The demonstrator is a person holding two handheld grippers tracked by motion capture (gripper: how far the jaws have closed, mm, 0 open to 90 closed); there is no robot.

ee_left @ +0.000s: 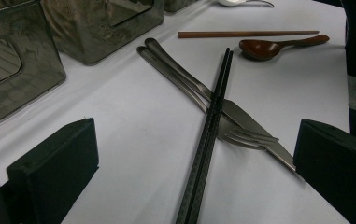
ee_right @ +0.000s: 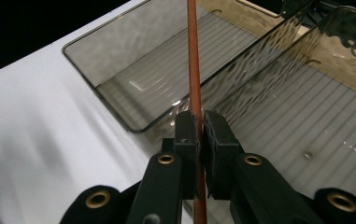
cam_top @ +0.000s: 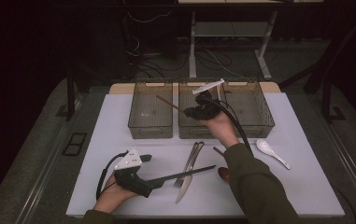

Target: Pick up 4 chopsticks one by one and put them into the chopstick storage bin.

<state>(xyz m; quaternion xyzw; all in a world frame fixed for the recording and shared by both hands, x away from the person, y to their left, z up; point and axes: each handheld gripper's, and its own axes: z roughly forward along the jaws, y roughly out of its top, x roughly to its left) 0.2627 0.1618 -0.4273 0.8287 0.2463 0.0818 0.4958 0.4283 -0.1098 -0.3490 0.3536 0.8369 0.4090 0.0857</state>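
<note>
On the white table [cam_top: 119, 121] lie a fork [ee_left: 241, 135] and knife [ee_left: 189, 70] under black chopsticks [ee_left: 213, 112] — a brown spoon [ee_left: 264, 46] and white spoon [cam_top: 271, 151] sit well apart.

Right gripper [ee_right: 199, 133]: black body, two blocky black jaws, brass-coloured rivets on the linkage arms, a pale three-cornered plate on top, black cable trailing. Left gripper [cam_top: 178, 175]: black, with the same plate and a looped black cable. The person wore olive-green sleeves [cam_top: 255, 186].
</note>
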